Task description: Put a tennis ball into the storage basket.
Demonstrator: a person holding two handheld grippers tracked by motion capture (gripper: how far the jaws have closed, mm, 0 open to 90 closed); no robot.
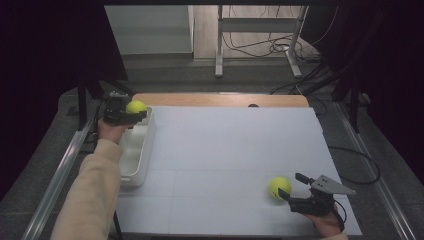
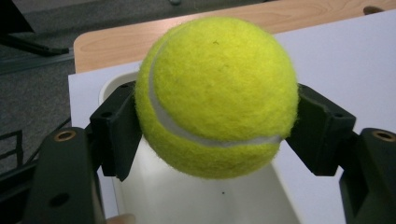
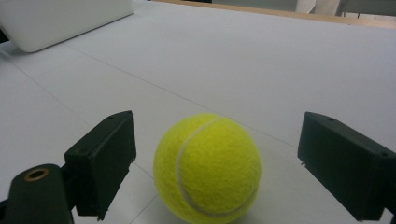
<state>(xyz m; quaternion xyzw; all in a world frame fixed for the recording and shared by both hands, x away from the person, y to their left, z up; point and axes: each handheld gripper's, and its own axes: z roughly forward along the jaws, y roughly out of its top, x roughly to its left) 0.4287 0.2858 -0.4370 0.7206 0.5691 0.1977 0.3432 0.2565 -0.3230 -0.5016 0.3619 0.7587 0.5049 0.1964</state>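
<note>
Left gripper (image 1: pixel 131 116): clamps first ball (image 1: pixel 136 106) over bin (image 1: pixel 131 167) – unreleased
Right gripper (image 1: pixel 292 187): jaws wide; second ball (image 1: pixel 279 186) between, at five o'clock – ungrasped

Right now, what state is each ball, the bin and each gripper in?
Left gripper: shut on the first tennis ball.
First tennis ball: gripped, held above the white bin.
White bin: upright at the table's left edge, no ball seen inside.
Right gripper: open, jaws either side of the second tennis ball.
Second tennis ball: resting on the table, ungripped.

Yellow-green tennis balls (image 3: pixel 208 169), white bin (image 1: pixel 136 155)
</note>
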